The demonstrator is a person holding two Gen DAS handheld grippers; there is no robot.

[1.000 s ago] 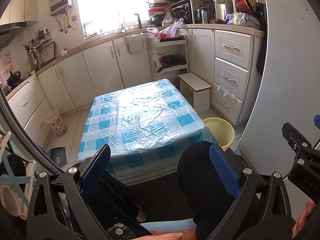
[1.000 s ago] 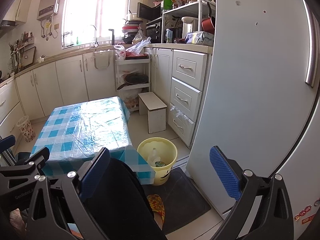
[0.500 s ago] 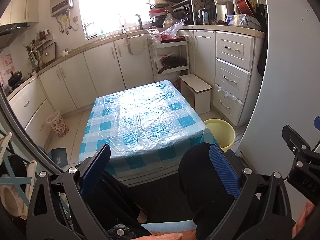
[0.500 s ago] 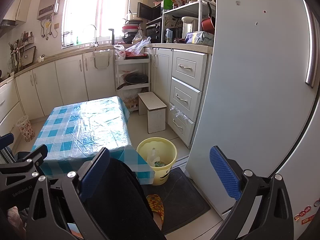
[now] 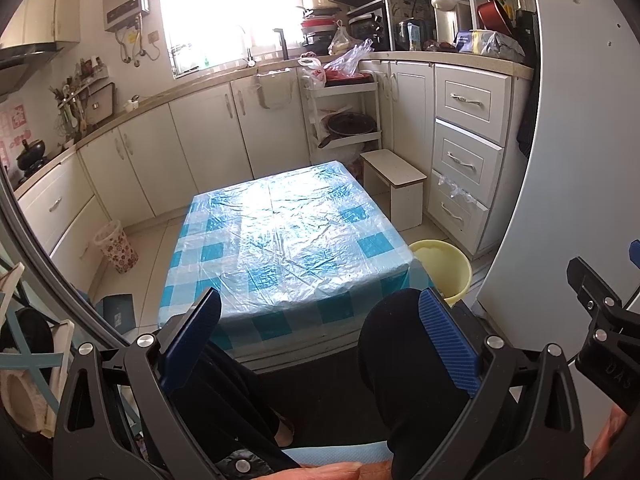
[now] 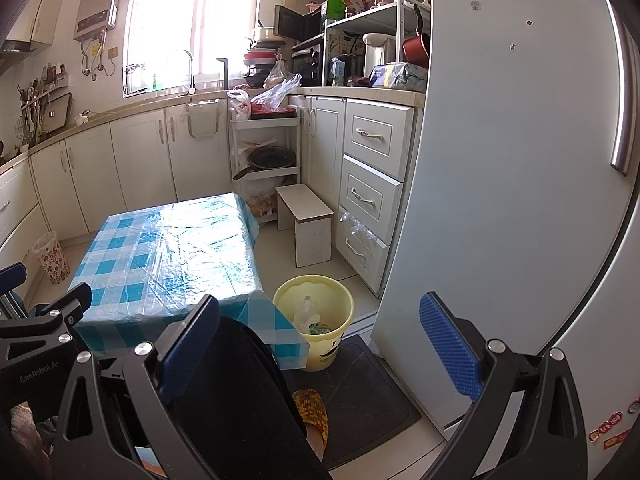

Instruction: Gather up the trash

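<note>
From the left wrist view, your left gripper (image 5: 320, 340) hangs low over your knees with its jaws spread wide and nothing between them; the blue pads (image 5: 448, 340) frame only your dark trousers. Ahead sits the table (image 5: 280, 232) under its blue checked plastic cover, and no litter shows on it from here. The yellow bin (image 5: 444, 264) peeks out at the table's far right corner, against the fridge (image 5: 580, 140). Since there is no piece to pick in this view, I judge the step in hand to be a search: sweep slowly, keep the camera level, and check the floor along the left of the table, where a flowered basket (image 5: 116, 246) stands near the cabinets.

From the right wrist view, your right gripper (image 6: 320, 344) is likewise fully apart and holds nothing, touching nothing. Here the yellow bin (image 6: 316, 320) is plain, on the floor between the table's near right corner and the fridge (image 6: 520, 200), with a crumpled clear bag and a green scrap (image 6: 320, 328) already lying inside. That looks like most of the job done. Keep both claws wide until you have a target, then approach from above so that the pads close on the piece and not on the plastic cover.
</note>
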